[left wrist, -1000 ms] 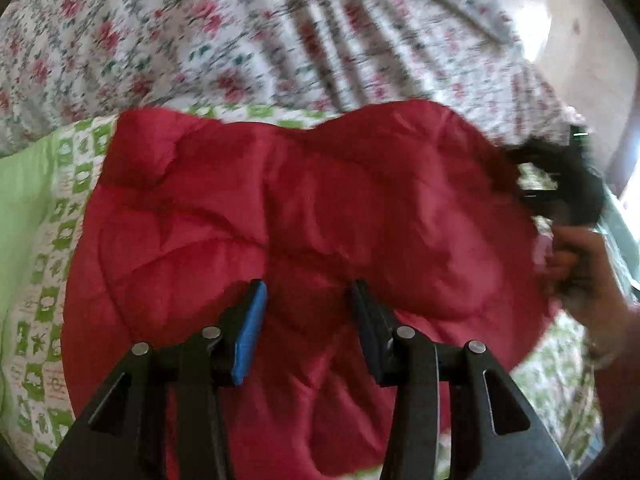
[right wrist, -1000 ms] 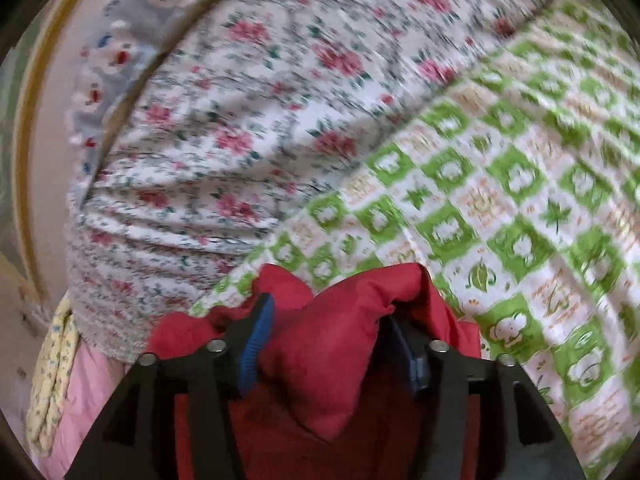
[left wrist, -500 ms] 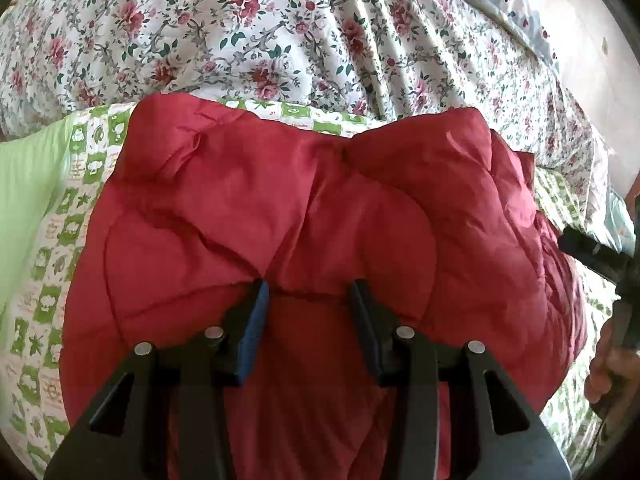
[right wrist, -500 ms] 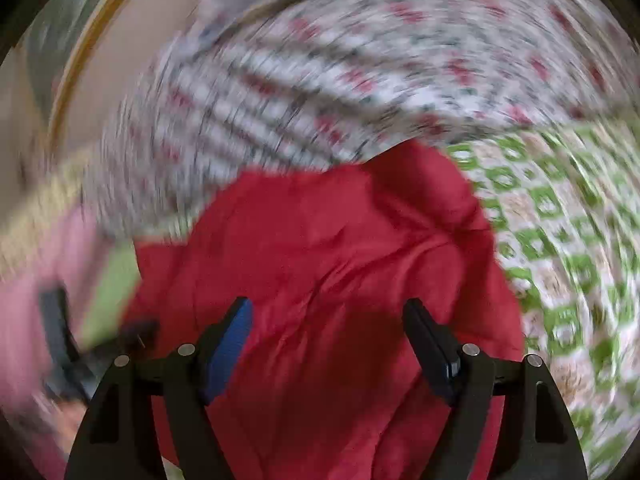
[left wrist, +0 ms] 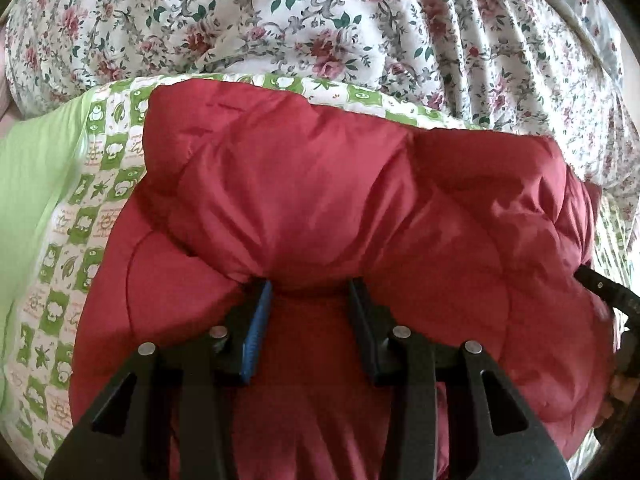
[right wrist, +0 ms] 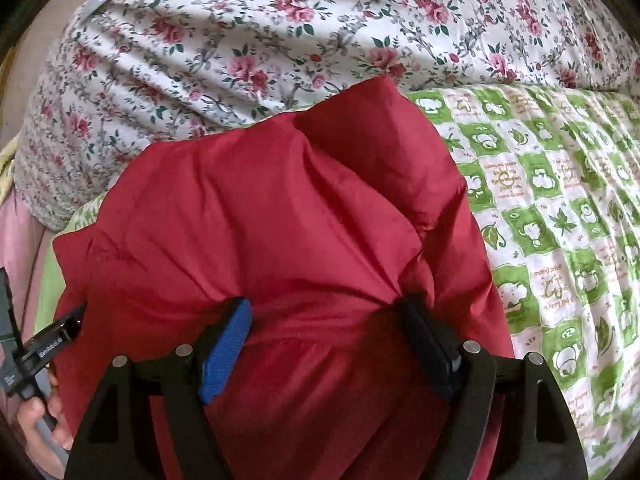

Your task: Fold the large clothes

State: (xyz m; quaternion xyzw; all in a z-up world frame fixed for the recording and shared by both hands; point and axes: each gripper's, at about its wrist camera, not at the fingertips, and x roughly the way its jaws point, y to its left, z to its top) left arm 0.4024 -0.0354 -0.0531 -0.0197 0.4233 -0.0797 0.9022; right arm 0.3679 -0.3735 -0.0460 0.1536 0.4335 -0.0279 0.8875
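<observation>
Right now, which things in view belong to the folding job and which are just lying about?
In the job:
red padded jacket
left gripper
right gripper

Just lying about:
green checked sheet
floral quilt
plain green cloth

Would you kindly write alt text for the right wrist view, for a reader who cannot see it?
A puffy red jacket fills the middle of the view, bunched between the open fingers of the right claw. It lies on a green-and-white checked blanket, with a floral quilt behind.
</observation>
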